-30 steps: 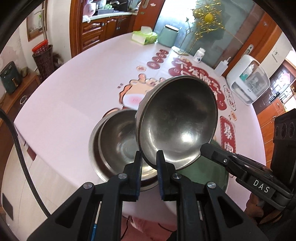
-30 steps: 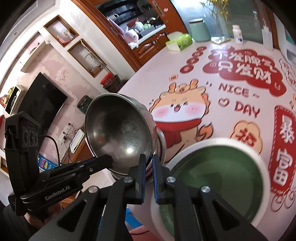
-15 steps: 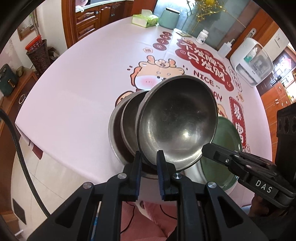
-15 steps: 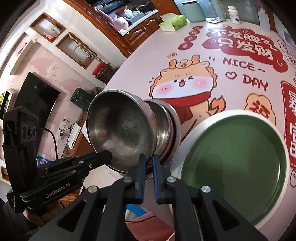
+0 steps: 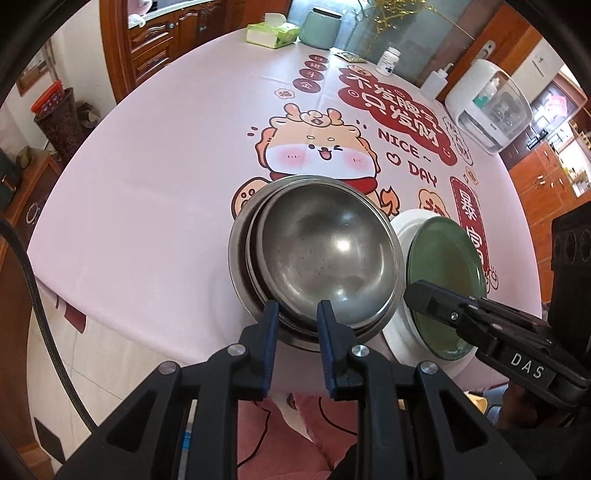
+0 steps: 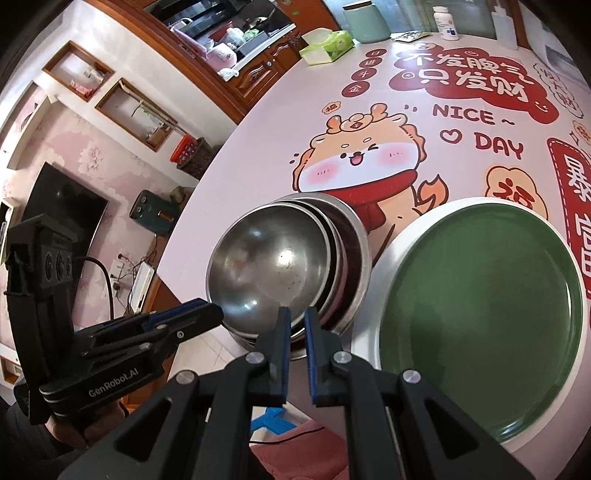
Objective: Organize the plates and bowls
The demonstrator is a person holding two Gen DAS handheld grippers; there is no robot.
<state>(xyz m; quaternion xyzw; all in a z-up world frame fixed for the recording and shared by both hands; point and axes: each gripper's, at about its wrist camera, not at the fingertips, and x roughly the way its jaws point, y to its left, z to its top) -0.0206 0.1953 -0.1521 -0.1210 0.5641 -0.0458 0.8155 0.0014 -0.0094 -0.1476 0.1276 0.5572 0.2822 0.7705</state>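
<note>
A steel bowl point(image 5: 325, 254) point(image 6: 269, 266) sits nested in a stack of steel bowls point(image 5: 240, 258) point(image 6: 354, 251) near the table's front edge. My left gripper point(image 5: 297, 314) straddles the bowl's near rim. Its jaws are opening, and a gap shows on both sides of the rim. My right gripper point(image 6: 296, 317) is shut on the same bowl's rim, on the side toward the plate. Each gripper also shows in the other's view: the right gripper point(image 5: 413, 295) and the left gripper point(image 6: 214, 314). A green plate point(image 5: 443, 269) point(image 6: 480, 295) lies on a white plate point(image 5: 400, 236) point(image 6: 369, 266) right of the stack.
At the table's far side stand a tissue box point(image 5: 271, 35), a green canister point(image 5: 319, 29), a white pill bottle point(image 5: 388, 62), a pump bottle point(image 5: 436, 81) and a white appliance point(image 5: 487, 107). The printed pink tablecloth point(image 5: 147, 184) lies bare left of the bowls.
The held bowl came down from a steep tilt and settled into the stack. The left gripper's jaws have spread slightly; the right gripper's have stayed together.
</note>
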